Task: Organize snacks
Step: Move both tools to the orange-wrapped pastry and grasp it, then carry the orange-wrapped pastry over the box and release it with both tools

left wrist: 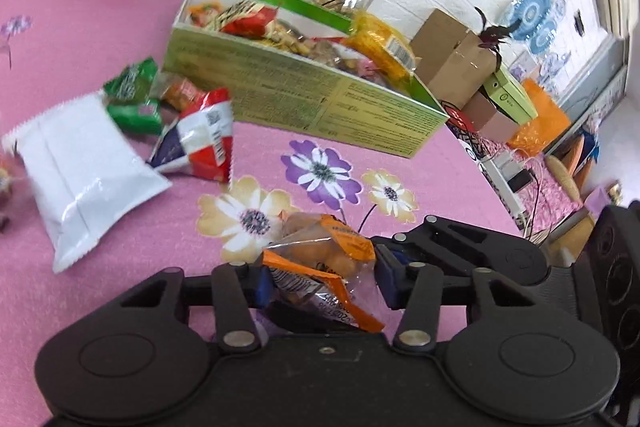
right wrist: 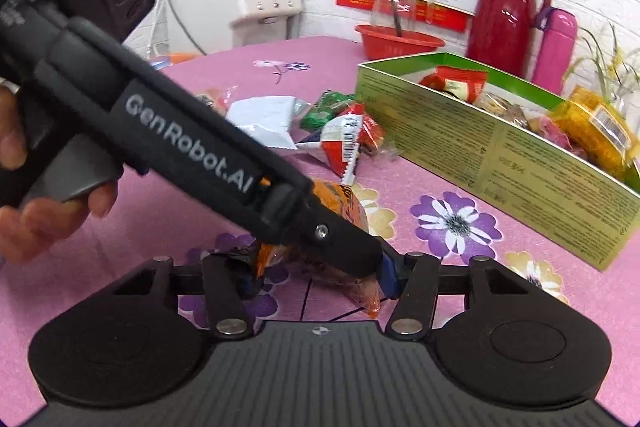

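An orange snack packet (left wrist: pixel 320 259) lies on the pink flowered cloth, and my left gripper (left wrist: pixel 325 281) is shut on it, a blue pad against each side. In the right wrist view the left gripper (right wrist: pixel 360 263) crosses from the upper left and covers part of the packet (right wrist: pixel 340 199). My right gripper (right wrist: pixel 319 281) stands open around the same packet. One of its fingers (left wrist: pixel 436 237) shows beside the packet's right end. Behind stands a green box (left wrist: pixel 300 95) (right wrist: pixel 520 171) filled with snacks, a yellow packet (left wrist: pixel 380 43) (right wrist: pixel 592 131) at its near end.
Loose snacks lie left of the box: a white packet (left wrist: pixel 80 171) (right wrist: pixel 264 115), a red-white one (left wrist: pixel 204 135) (right wrist: pixel 344 143) and green ones (left wrist: pixel 132 95). Behind are a red basin (right wrist: pixel 396 41), a red thermos (right wrist: pixel 504 15) and a pink bottle (right wrist: pixel 556 43). A hand (right wrist: pixel 24 211) holds the left gripper.
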`<action>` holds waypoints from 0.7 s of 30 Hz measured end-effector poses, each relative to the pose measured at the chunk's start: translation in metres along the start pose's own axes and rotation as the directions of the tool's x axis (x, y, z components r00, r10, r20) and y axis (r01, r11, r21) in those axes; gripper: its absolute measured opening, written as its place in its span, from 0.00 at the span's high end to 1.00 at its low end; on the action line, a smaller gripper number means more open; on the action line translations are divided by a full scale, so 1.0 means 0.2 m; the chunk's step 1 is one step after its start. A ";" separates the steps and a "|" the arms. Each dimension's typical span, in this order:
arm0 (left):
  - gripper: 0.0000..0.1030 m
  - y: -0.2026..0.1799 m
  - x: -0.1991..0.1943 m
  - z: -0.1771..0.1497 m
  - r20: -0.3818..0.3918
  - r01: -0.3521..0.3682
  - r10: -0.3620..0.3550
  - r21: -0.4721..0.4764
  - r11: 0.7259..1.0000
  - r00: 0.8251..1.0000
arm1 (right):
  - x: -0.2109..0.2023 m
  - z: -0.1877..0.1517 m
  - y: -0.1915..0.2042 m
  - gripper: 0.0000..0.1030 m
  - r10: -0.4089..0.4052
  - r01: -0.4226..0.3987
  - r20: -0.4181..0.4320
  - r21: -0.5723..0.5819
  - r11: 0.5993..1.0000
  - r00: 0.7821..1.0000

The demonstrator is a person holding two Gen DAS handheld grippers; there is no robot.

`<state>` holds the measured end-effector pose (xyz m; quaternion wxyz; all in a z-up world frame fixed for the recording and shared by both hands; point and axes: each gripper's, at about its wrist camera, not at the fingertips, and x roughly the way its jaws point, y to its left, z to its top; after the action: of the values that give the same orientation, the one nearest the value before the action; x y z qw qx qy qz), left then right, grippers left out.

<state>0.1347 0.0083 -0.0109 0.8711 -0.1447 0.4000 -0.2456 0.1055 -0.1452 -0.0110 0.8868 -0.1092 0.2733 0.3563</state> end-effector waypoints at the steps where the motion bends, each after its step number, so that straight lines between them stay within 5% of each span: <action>1: 0.90 -0.01 -0.01 0.00 0.003 0.002 -0.002 0.007 1.000 1.000 | -0.01 0.00 0.00 0.15 0.000 0.000 0.006 0.007 1.000 1.000; 10: 0.90 -0.16 -0.10 0.12 0.095 0.010 -0.020 0.101 0.995 0.995 | -0.14 0.08 -0.03 0.15 -0.061 0.062 0.113 -0.010 0.998 0.992; 21: 0.89 -0.23 -0.10 0.46 0.215 -0.001 -0.043 0.201 0.980 0.976 | -0.14 0.33 -0.23 0.15 -0.126 0.142 0.272 -0.039 0.989 0.954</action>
<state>0.1808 -0.0141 0.0806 0.9171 -0.0866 0.2737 -0.2766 0.1467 -0.1692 0.0588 0.9343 -0.1040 0.1318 0.3146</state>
